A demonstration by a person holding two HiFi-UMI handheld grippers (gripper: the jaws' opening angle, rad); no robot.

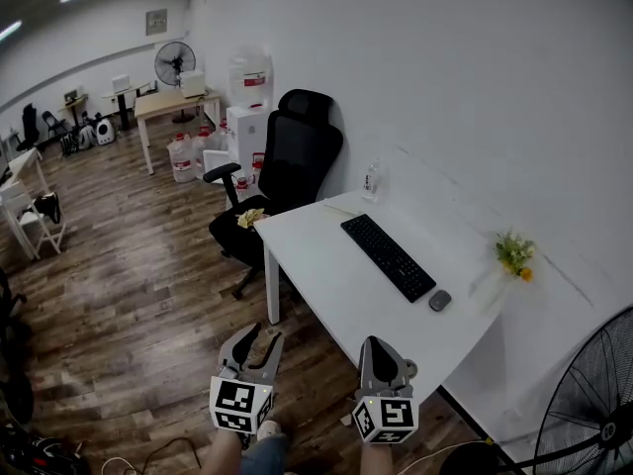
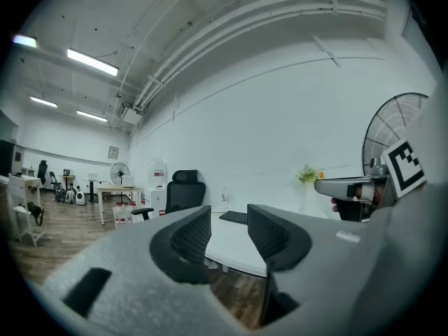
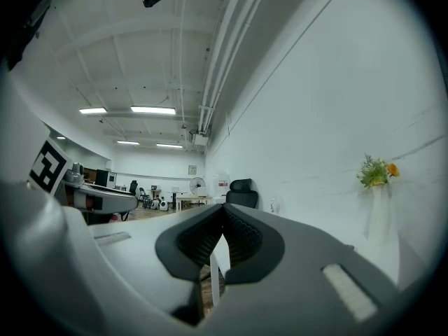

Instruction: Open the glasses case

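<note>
Left hand-held gripper (image 1: 259, 338) spread, empty; right hand-held gripper (image 1: 382, 346) pressed together, empty. Both level, short of the white rectangular table (image 1: 326, 265) (no glasses case visible), probably staging for a reach.

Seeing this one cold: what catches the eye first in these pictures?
The long white desk along the wall stands out, with a black keyboard on it and a black office chair at its far end. At the bottom of the head view, the left tool, jaws apart, and the right tool, jaws together, point toward the desk, both empty. No glasses case is in sight.
</note>
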